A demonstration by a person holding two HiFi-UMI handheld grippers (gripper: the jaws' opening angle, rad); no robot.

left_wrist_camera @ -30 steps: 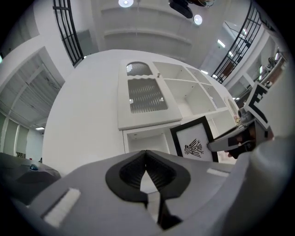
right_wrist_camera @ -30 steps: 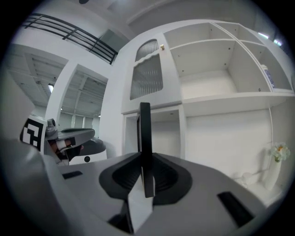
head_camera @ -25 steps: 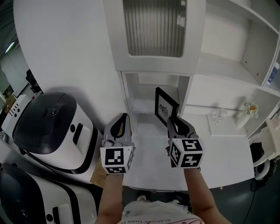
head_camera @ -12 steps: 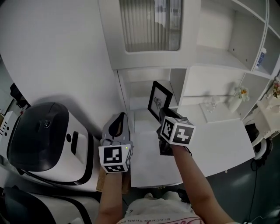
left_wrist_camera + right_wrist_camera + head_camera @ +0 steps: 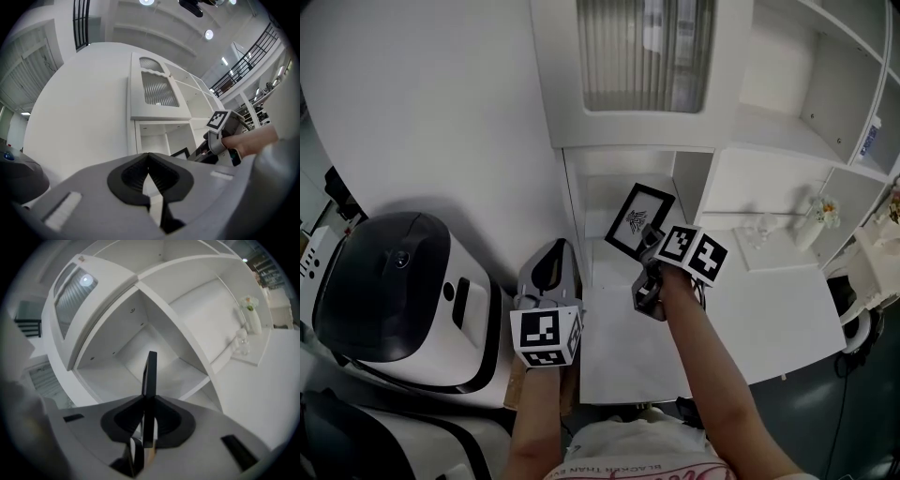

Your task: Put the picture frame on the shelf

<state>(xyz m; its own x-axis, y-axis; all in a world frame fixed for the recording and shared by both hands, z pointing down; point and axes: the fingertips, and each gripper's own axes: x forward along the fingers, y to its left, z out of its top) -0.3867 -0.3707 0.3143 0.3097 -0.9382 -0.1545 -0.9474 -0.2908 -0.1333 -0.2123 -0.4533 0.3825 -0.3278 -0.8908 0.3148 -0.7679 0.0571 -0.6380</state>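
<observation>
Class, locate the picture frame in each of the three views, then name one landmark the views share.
Head view: picture frame at centre, tilted, at the right gripper's tips.
Left gripper view: only a dark corner, right of centre.
Right gripper view: edge-on at centre, between the jaws.
Shared landmark: the ribbed cabinet door.

I see the picture frame (image 5: 637,218) in my right gripper (image 5: 649,238), before the shelf compartment (image 5: 598,202); my left gripper (image 5: 562,255) sits left, an appliance (image 5: 394,291) further left.
</observation>
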